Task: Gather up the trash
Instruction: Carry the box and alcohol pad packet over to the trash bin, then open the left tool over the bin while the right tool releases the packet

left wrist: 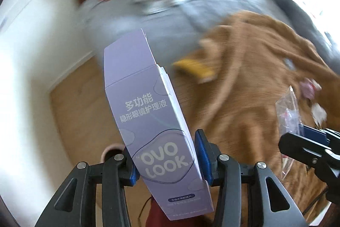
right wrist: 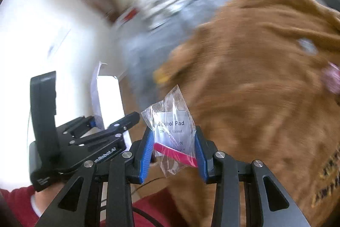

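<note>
My left gripper (left wrist: 167, 154) is shut on a tall purple "OVO LOOK" carton (left wrist: 148, 112), held upright above the floor beside a bed. My right gripper (right wrist: 174, 148) is shut on a clear plastic bag of alcohol pads (right wrist: 172, 127) with a pink strip inside. The right gripper (left wrist: 308, 142) with its bag (left wrist: 288, 112) shows at the right edge of the left wrist view. The left gripper (right wrist: 110, 120) with the white side of the carton (right wrist: 108, 99) shows at the left of the right wrist view. Both views are motion-blurred.
A brown fleece blanket (left wrist: 255, 78) covers the bed, over a grey-blue patterned cover (left wrist: 170, 3). A yellow item (left wrist: 195, 69) and small pink and white scraps (left wrist: 310, 86) lie on the blanket. Wooden floor (left wrist: 80, 103) and a white wall (left wrist: 31, 35) lie to the left.
</note>
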`<state>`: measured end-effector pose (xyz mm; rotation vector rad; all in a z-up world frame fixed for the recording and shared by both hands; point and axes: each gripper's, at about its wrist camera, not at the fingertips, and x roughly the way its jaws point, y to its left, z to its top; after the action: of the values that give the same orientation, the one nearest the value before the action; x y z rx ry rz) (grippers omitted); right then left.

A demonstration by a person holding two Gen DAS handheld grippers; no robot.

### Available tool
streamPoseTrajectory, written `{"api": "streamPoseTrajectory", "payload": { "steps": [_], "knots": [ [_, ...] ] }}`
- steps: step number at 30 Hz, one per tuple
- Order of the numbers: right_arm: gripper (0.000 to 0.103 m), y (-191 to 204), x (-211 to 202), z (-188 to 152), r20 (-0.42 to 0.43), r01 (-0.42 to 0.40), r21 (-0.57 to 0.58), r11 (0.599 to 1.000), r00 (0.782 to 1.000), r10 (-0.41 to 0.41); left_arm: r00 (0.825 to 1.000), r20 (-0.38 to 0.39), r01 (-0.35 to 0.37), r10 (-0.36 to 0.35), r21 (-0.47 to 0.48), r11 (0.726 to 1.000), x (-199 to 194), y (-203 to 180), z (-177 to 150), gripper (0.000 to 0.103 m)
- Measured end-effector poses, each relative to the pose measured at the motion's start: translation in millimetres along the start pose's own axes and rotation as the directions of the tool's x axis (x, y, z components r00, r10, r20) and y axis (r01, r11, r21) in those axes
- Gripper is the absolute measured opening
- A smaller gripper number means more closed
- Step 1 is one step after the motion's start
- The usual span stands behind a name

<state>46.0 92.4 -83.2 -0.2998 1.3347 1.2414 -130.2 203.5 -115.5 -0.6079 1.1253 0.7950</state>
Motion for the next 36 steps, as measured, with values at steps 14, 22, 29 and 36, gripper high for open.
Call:
{"api": "streamPoseTrajectory", "payload": {
  "steps": [14, 22, 29, 36],
  "knots": [
    [0.036, 187, 155, -28, -0.344, -0.220, -0.357, 0.908, 0.934, 0.091, 0.985, -0.145, -0.149, 0.093, -0.448, 0.881, 46, 189, -92, 0.047],
    [0.036, 197, 250, -50, -0.452, -0.229, -0.366, 0.902, 0.891, 0.042, 0.972, -0.233, -0.164, 0.035, -0.561, 0.812, 144, 229, -126, 0.047],
    [0.036, 162, 296, -53, -0.463, -0.170, -0.317, 0.933, 0.886, 0.004, 0.942, -0.334, -0.207, 0.025, -0.524, 0.826, 237, 238, -144, 0.047],
    [0.036, 140, 326, -48, -0.479, -0.152, -0.301, 0.941, 0.878, -0.011, 0.945, -0.326, -0.198, 0.036, -0.480, 0.855, 248, 230, -143, 0.047]
  ]
}}
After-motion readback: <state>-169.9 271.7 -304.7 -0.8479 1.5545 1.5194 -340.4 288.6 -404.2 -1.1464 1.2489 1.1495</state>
